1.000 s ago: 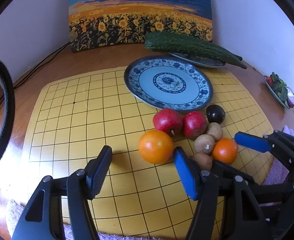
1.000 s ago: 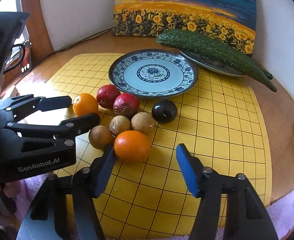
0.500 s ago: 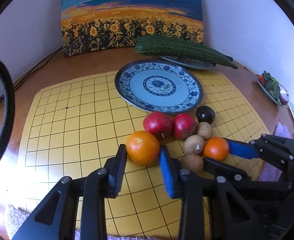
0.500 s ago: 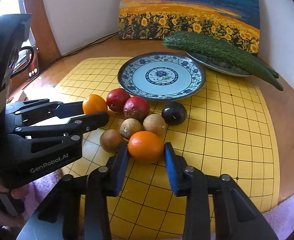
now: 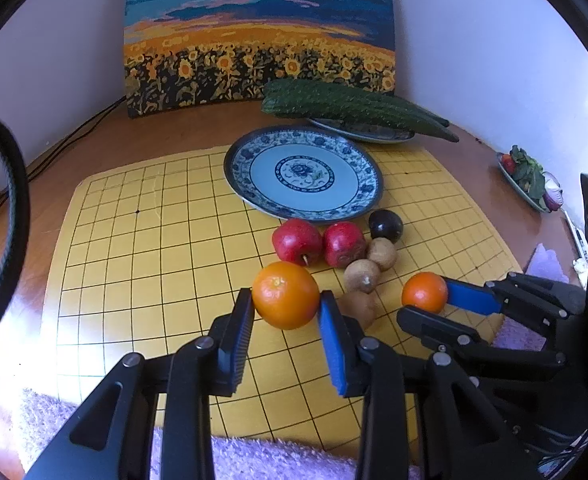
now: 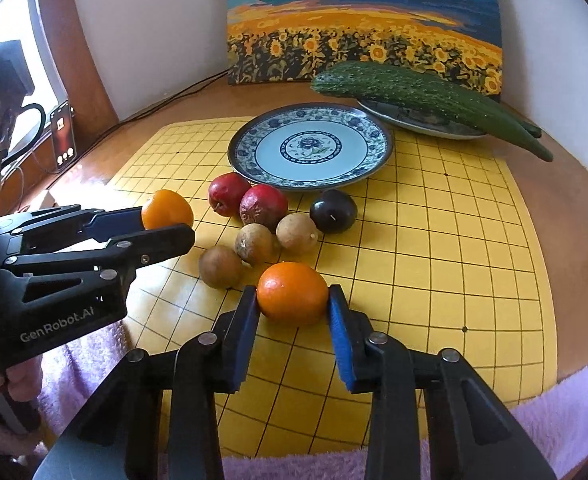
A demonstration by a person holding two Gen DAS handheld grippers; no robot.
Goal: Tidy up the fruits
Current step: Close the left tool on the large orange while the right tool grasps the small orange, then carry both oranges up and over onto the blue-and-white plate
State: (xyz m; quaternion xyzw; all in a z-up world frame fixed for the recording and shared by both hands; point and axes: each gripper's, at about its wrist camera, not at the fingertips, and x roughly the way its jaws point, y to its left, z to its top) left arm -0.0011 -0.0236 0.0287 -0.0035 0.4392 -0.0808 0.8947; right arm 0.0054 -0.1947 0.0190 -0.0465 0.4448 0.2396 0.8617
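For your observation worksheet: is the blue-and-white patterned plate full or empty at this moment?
Empty. The plate shows its whole painted centre bare; every fruit lies on the yellow mat or sits in a gripper.

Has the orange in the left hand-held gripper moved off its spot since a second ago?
Yes. The left orange sits farther left of the red apple, a gap open between them.

Nearest brown fruit (image 5: 359,307) half hidden behind left gripper (image 5: 286,312); type perhaps kiwi.

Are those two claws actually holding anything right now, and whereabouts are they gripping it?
Yes. The left gripper pinches one orange across its sides; the right gripper pinches the other orange likewise.
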